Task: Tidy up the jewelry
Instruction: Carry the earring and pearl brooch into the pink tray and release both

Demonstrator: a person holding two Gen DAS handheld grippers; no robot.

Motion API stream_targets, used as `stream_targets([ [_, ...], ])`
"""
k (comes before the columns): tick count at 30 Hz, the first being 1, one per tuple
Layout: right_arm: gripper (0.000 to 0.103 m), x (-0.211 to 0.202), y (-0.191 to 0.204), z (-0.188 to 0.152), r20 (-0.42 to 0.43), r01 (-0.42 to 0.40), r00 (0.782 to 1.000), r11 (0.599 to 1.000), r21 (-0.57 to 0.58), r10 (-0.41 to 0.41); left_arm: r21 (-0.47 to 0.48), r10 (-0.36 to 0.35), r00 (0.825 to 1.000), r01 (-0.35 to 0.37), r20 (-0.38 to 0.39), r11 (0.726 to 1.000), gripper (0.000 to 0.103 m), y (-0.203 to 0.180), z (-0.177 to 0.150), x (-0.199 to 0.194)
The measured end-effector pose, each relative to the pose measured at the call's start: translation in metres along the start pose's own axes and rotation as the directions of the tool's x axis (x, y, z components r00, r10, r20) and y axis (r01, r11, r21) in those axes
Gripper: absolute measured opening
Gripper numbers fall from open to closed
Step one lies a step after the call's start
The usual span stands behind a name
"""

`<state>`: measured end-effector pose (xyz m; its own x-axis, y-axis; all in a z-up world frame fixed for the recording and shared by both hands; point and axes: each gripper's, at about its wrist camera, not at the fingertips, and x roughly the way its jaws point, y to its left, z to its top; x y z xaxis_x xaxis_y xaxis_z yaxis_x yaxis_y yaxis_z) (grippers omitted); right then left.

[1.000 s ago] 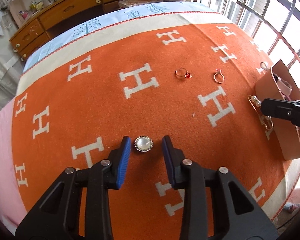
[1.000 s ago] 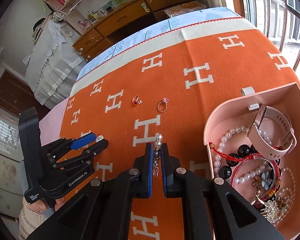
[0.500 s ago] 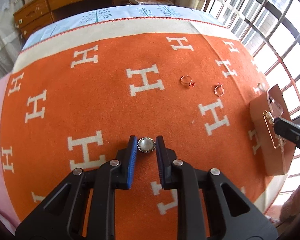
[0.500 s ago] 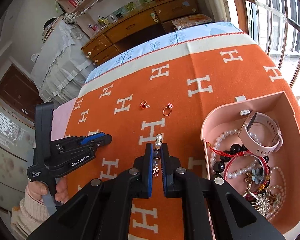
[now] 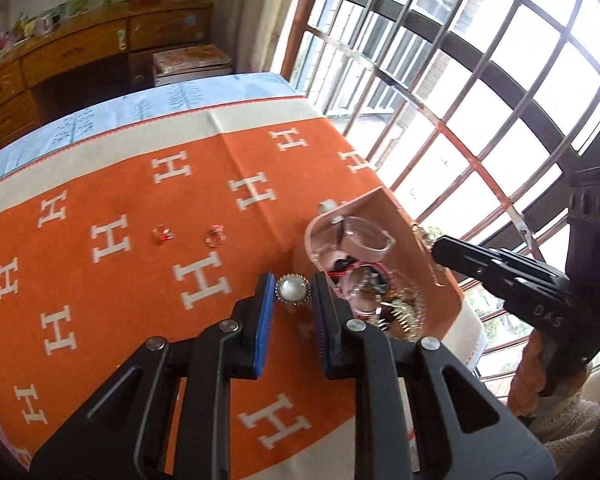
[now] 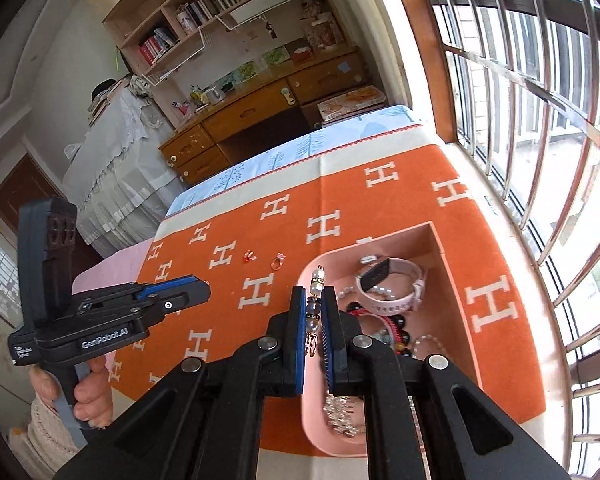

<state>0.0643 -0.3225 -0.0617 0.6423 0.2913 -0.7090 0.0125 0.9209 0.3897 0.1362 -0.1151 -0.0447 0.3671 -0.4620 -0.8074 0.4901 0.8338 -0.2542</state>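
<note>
The pink jewelry box [image 6: 452, 264] sits at the near corner of the orange blanket [image 5: 120, 288], close to the cream border by the barred window [image 6: 540, 120]; away from the box toward the wooden dresser [image 6: 260, 108] the woven cloth with white H letters lies mostly open. The left tool [image 5: 293, 300] pinches a round pearl brooch [image 5: 293, 289] with a sparkling metal rim, held above the blanket just beside the box's rim. The right tool [image 6: 313, 316] is pressed together on a pearl-and-bead pin [image 6: 315, 300], upright over the box's left edge. Inside the box lie a pink watch [image 6: 396, 284], bead strands and glittery pieces. Two small rings [image 6: 278, 262] rest left of the box.
</note>
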Motion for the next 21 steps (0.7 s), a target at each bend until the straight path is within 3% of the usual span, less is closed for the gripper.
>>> stream_targets([
  [3,0.008,-0.009,-0.021,-0.006,-0.008,0.035,0.999,0.999,0.006,-0.035,0.029,-0.043,0.999,0.043,-0.015,0.999,0.016,-0.034,0.001,0.014],
  [7,0.008,-0.012,-0.043,-0.014,-0.033,0.066,0.997,0.998,0.002,-0.066,0.028,-0.046,0.997,0.048,-0.061,0.998,0.016,-0.06,0.002,0.041],
  [14,0.008,0.004,-0.066,-0.019,-0.093,0.116,0.989,0.993,-0.03,-0.119,0.019,0.013,0.994,-0.011,-0.104,1.0,0.017,-0.07,0.007,0.084],
  [18,0.013,0.022,-0.073,-0.015,-0.149,0.101,0.984,0.995,0.0,-0.099,0.031,0.064,0.991,-0.061,-0.114,0.998,0.019,-0.072,0.008,0.093],
  [21,0.019,0.028,-0.075,-0.014,-0.15,0.082,0.986,0.996,0.02,-0.078,0.016,0.045,0.991,-0.043,-0.126,0.999,0.038,-0.071,0.008,0.095],
])
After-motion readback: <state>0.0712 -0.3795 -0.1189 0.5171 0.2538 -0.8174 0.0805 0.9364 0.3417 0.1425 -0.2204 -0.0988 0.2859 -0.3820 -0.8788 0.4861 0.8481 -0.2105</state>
